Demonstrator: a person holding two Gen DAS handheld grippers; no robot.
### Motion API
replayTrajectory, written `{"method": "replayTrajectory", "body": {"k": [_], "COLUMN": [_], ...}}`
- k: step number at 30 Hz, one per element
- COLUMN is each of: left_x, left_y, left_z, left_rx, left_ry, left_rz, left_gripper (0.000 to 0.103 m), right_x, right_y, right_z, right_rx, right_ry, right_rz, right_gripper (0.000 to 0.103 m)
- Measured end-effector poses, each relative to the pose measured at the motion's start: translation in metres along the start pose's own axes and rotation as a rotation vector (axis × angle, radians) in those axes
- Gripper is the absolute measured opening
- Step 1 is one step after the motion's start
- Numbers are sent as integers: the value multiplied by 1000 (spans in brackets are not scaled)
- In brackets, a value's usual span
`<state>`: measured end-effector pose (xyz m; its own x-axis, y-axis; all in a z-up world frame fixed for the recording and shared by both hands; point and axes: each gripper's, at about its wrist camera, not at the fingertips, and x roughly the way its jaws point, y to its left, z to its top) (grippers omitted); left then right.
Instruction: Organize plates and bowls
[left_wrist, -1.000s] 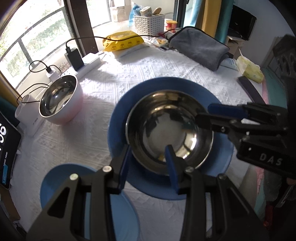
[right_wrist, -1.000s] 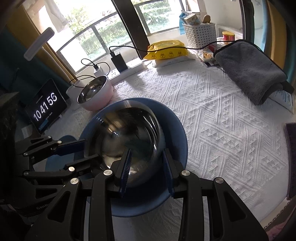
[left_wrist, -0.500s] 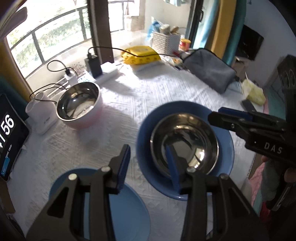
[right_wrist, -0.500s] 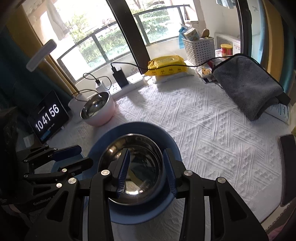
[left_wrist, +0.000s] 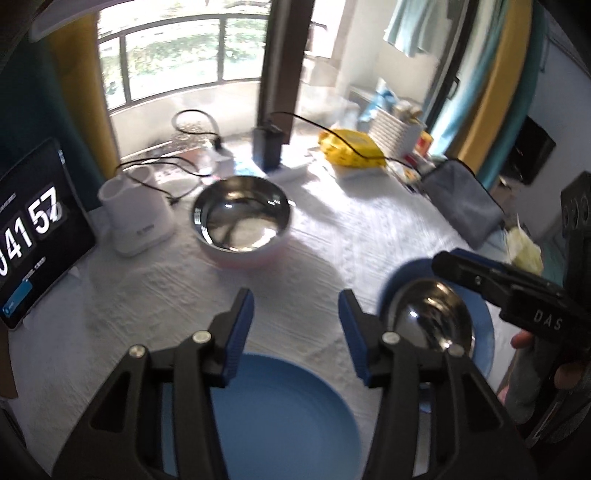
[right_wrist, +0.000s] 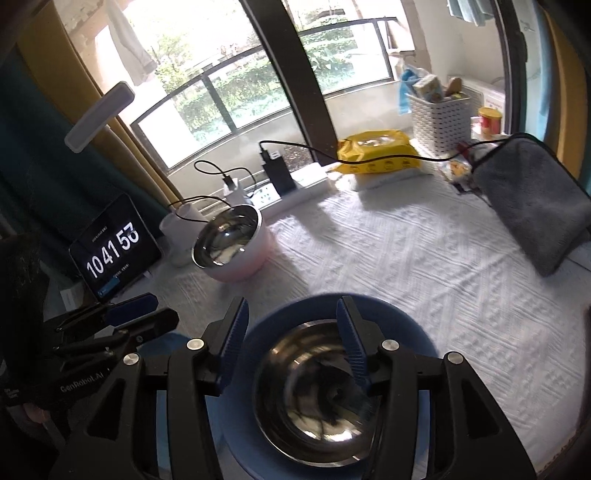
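The left claw gapes wide and empty above a blue plate. The right claw, equally spread, grips nothing over the steel bowl sitting on the other blue plate. Farther back on the bench stands a pink bowl.

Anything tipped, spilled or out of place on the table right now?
Nothing stands out. The steel bowl sits upright inside the large blue plate, the pink bowl stands upright, and the second blue plate lies flat. No spills visible.
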<state>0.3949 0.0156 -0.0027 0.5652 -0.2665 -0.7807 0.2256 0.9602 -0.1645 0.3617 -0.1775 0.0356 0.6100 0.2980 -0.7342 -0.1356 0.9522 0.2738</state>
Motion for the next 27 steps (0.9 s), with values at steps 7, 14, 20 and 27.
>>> {"method": "replayTrajectory", "body": {"k": [7,14,20,27], "left_x": [15,48,70,98], "left_y": [44,80,100,111], "left_z": [14,27,31,34], "left_rx": [-81,-175,-246,-311], "left_ry": [-35,-25,-5,35], "left_rz": [18,16,-36,-14], "left_gripper": [51,51,52,52], "right_x": [34,72,98,131], "right_y": [16,25,33,37], "right_z": [15,29,40,54], "right_rx": [32,37,58,94], "right_ry": [-6,58,102,155], "right_rz": [63,28,29,8], "right_gripper": [62,63,63,63]}}
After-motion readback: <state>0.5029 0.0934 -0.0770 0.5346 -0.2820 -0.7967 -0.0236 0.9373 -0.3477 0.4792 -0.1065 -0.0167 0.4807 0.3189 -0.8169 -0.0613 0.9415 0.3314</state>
